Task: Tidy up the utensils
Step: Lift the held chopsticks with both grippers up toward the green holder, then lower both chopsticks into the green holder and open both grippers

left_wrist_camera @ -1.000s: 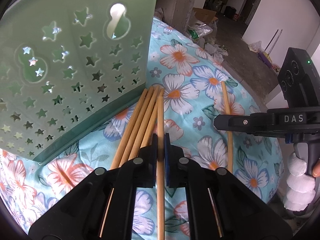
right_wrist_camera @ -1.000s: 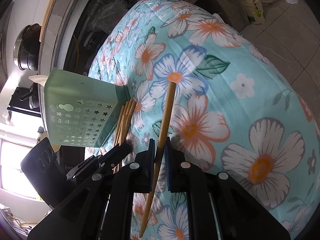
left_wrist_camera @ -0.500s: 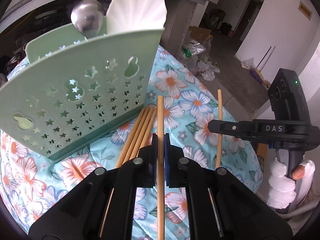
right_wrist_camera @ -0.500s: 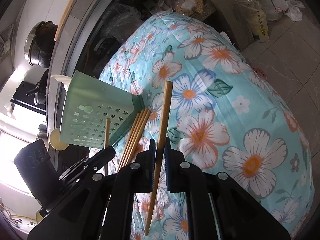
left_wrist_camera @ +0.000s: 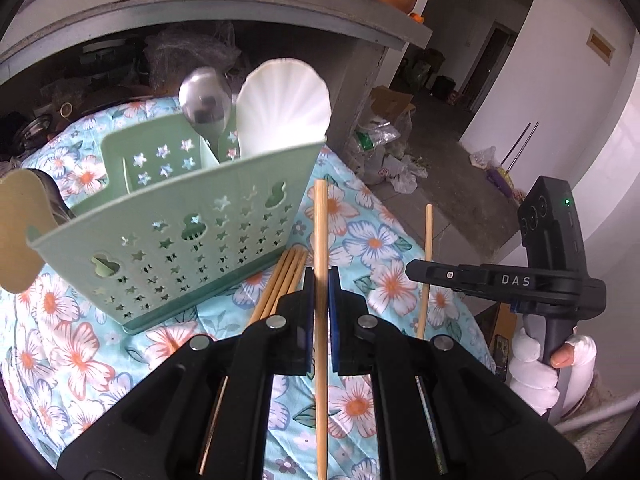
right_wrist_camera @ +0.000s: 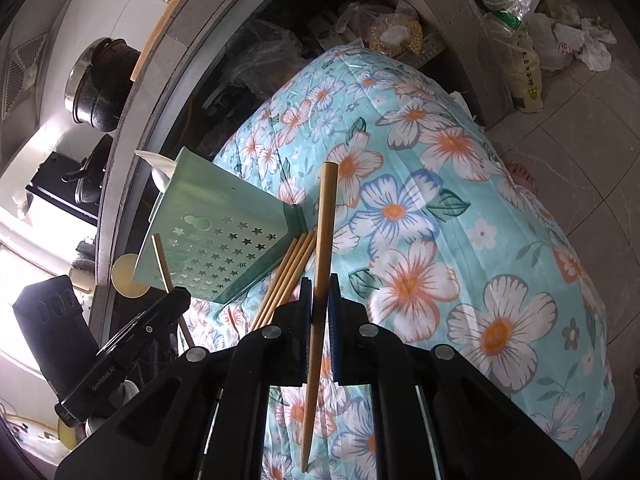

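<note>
A pale green star-punched utensil holder (left_wrist_camera: pixel 180 240) stands on the floral cloth, with a metal spoon (left_wrist_camera: pixel 206 100) and a white scoop (left_wrist_camera: pixel 284 108) upright in it. My left gripper (left_wrist_camera: pixel 321 280) is shut on one wooden chopstick (left_wrist_camera: pixel 320 232), lifted just right of the holder. Several more chopsticks (left_wrist_camera: pixel 280 284) lie against the holder's base. My right gripper (right_wrist_camera: pixel 319 292) is shut on another chopstick (right_wrist_camera: pixel 326 220), raised above the cloth. The right wrist view also shows the holder (right_wrist_camera: pixel 224 236), the lying chopsticks (right_wrist_camera: pixel 292 268) and the left gripper (right_wrist_camera: pixel 176 296) at lower left.
The floral cloth (right_wrist_camera: pixel 460 240) covers a rounded table that drops off to a tiled floor with plastic bags (right_wrist_camera: pixel 520 60). A grey counter with a dark pot (right_wrist_camera: pixel 96 80) runs behind. A beige disc (left_wrist_camera: pixel 16 232) sits left of the holder. A gloved hand (left_wrist_camera: pixel 536 372) holds the right gripper.
Both grippers have risen, each carrying its chopstick off the cloth. The left view has tilted up, so the holder's rim, spoon and scoop now show.
</note>
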`<state>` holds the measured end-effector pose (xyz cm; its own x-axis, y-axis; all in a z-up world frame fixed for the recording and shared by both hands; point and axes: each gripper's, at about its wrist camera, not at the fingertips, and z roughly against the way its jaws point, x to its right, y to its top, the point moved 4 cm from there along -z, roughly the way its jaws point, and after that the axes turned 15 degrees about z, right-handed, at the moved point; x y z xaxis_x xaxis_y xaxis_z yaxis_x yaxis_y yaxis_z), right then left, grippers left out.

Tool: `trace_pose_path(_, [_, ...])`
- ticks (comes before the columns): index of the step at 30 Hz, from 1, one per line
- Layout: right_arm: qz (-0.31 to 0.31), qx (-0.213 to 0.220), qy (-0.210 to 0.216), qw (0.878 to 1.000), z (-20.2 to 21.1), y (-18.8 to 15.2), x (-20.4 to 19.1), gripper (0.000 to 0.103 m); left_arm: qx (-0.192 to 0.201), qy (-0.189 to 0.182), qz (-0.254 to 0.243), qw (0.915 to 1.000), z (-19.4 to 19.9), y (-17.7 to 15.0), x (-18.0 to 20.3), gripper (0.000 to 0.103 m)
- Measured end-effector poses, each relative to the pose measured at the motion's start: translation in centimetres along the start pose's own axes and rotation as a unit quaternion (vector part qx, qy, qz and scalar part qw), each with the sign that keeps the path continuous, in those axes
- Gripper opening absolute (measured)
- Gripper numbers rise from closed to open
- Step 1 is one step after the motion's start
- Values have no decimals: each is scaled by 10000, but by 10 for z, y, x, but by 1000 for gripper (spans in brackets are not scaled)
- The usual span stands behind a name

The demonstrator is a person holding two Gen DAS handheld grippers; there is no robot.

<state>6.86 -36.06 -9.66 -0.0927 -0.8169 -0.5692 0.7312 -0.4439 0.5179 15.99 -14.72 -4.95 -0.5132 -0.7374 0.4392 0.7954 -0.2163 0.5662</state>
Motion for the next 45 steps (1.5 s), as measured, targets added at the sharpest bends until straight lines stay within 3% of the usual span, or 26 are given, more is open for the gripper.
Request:
trace_pose_path(6, [252, 216, -63, 9994, 17, 13, -9, 7, 580, -254, 72, 9980, 43, 22, 3, 5])
trace_pose_path(10, [510, 486, -52, 9975, 34, 31, -19, 7, 1254, -352, 115, 9914, 87, 48, 1, 5])
trace_pose_path(19, [1094, 947, 16, 9895, 57, 78, -55, 7, 2759, -411, 94, 9603, 168, 100, -7, 5])
trace_pose_path(24, [1363, 1155, 100, 9839, 66, 97, -77, 7, 3278, -531, 192, 9431, 178, 128, -9, 5])
trace_pose_path(26, [1480, 1236, 143, 9811, 69, 103, -85, 7, 3451, -413, 178, 9375, 173, 136, -12, 5])
trace_pose_path(28, [1576, 1284, 179, 9790, 70, 109, -92, 7, 3592, -255, 98, 9329, 162, 142, -15, 5])
trace_pose_path(35, [1829, 1379, 307, 9729, 71, 127, -112, 7, 3499, 164, 311, 9361, 108, 148, -40, 5])
trace_pose_path(45, [2310, 1794, 675, 9539, 76, 166, -152, 7, 3317, 415, 385, 9417, 88, 135, -56, 8])
